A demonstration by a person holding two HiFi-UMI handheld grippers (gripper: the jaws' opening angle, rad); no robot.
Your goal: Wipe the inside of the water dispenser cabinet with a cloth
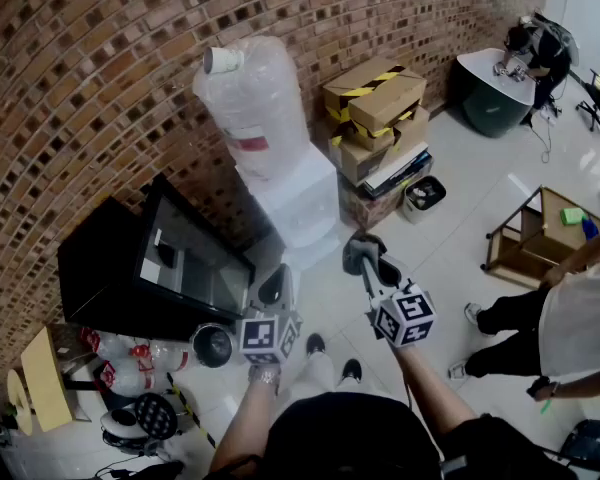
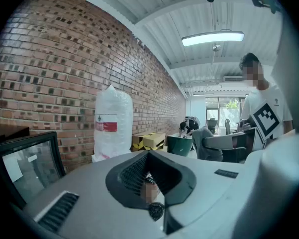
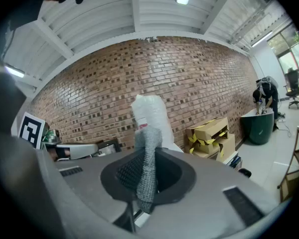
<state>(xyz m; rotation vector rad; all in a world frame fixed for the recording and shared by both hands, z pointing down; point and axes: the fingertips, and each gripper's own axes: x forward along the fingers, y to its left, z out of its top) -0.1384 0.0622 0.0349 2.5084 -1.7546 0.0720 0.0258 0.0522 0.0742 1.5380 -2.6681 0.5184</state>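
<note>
One grey cloth (image 3: 148, 151) — clamped inside the right claw (image 3: 146, 179)

Cloth (image 3: 148, 151): grey, coarse matt knit; wall (image 1: 80, 68): rough matt brick; bottle (image 1: 260, 108): crinkled glossy clear plastic wrap; boxes (image 1: 380, 103): matt cardboard; floor (image 1: 460, 198): smooth glossy tile.

Left hand-held gripper (image 1: 272, 290) lower centre, jaws together, empty. Right hand-held gripper (image 1: 363, 255) just right of it, clamped on cloth (image 3: 147, 168). Both held out in front.

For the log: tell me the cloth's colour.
The cloth is grey with a woven texture; the right gripper view shows it best.
</note>
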